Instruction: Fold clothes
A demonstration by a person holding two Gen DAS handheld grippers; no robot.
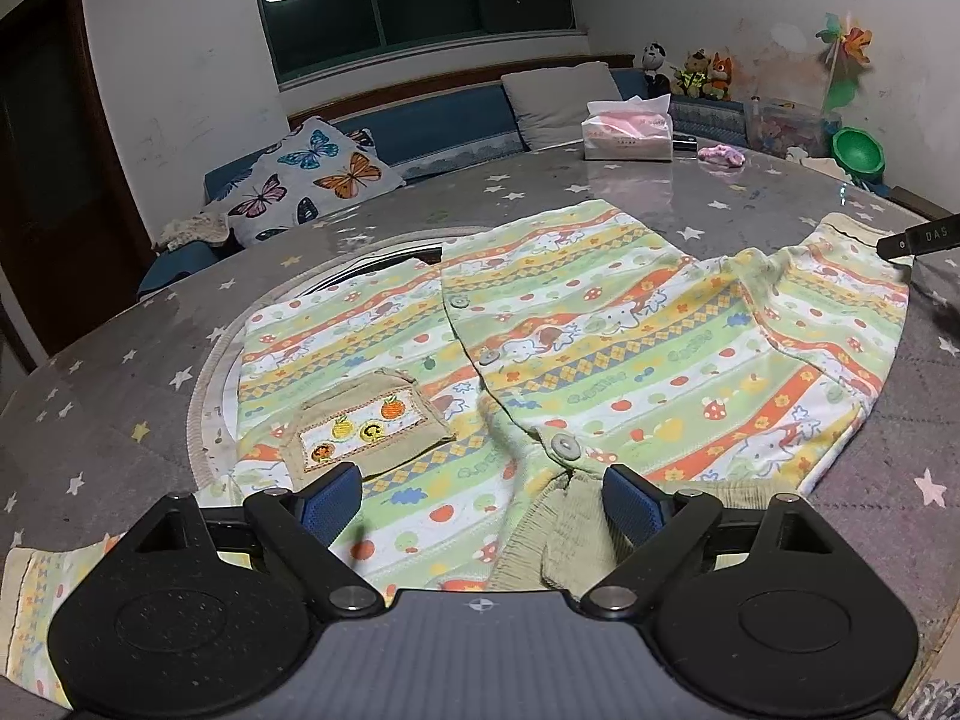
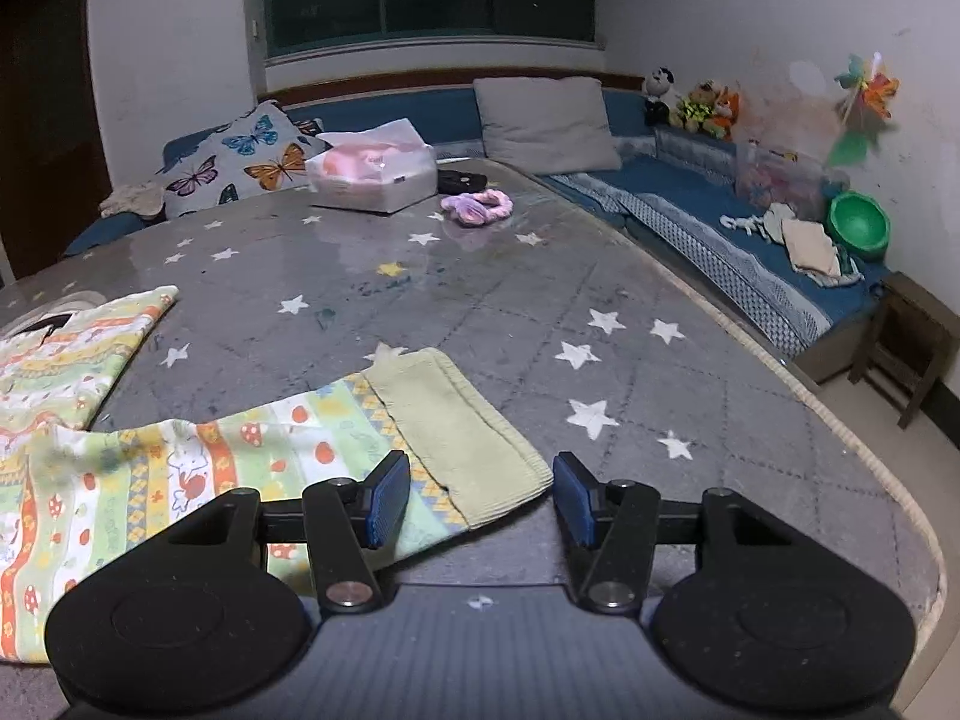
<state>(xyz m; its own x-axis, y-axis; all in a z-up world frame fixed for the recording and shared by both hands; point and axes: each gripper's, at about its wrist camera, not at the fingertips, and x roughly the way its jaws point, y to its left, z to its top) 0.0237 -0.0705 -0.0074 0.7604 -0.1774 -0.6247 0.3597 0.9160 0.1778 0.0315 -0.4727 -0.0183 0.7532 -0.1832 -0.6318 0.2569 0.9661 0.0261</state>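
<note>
A child's patterned button-up top [image 1: 600, 336] with green, yellow and orange stripes lies spread on the grey star-print table [image 1: 120, 384]. It has a beige chest pocket [image 1: 366, 426] and a ribbed collar [image 1: 558, 540]. My left gripper [image 1: 480, 498] is open, just above the collar end of the top. In the right wrist view the sleeve [image 2: 240, 468] with its ribbed cuff [image 2: 462, 438] lies flat. My right gripper [image 2: 480, 498] is open around the cuff's near corner, not closed on it. Its tip also shows in the left wrist view [image 1: 918, 240].
A tissue pack [image 2: 372, 174], a purple scrunchie [image 2: 477, 204] and a black object [image 2: 459, 181] sit at the table's far side. A blue bench with cushions [image 2: 546, 120], toys and a green bowl [image 2: 858, 225] runs behind. The table edge [image 2: 870, 468] curves at right.
</note>
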